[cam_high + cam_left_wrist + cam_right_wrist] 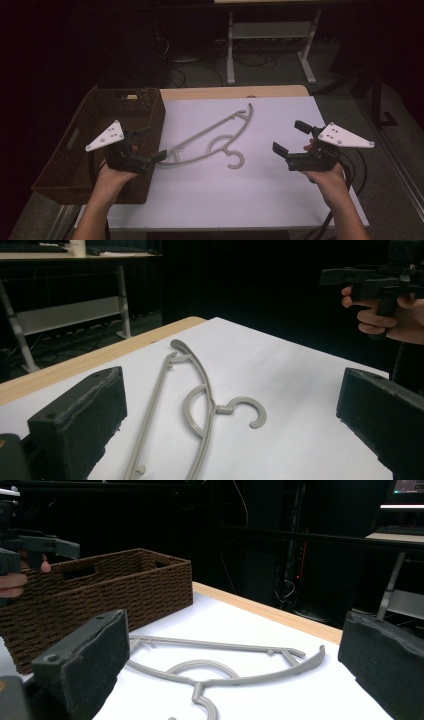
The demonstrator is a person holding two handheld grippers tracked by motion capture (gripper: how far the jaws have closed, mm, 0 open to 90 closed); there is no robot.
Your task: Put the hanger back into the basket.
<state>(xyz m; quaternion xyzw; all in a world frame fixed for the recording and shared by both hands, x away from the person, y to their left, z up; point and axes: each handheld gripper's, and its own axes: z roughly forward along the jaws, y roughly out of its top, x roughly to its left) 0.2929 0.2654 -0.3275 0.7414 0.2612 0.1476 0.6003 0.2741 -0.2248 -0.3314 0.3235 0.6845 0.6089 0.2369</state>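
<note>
A grey plastic hanger (212, 137) lies flat on the white sheet (270, 190), its hook (235, 159) pointing toward the person. In the left gripper view the hanger (192, 405) sits between and beyond the jaws; in the right gripper view the hanger (220, 667) lies just ahead. My left gripper (150, 145) hovers open at the hanger's left end, beside the basket. My right gripper (290, 137) is held open to the right of the hanger, apart from it. Both hold nothing.
A dark brown wicker basket (90, 145) stands at the table's left edge, also seen as the basket (100, 592) in the right gripper view. The wooden table edge (225, 92) runs along the back. A white desk frame (270, 35) stands on the floor beyond.
</note>
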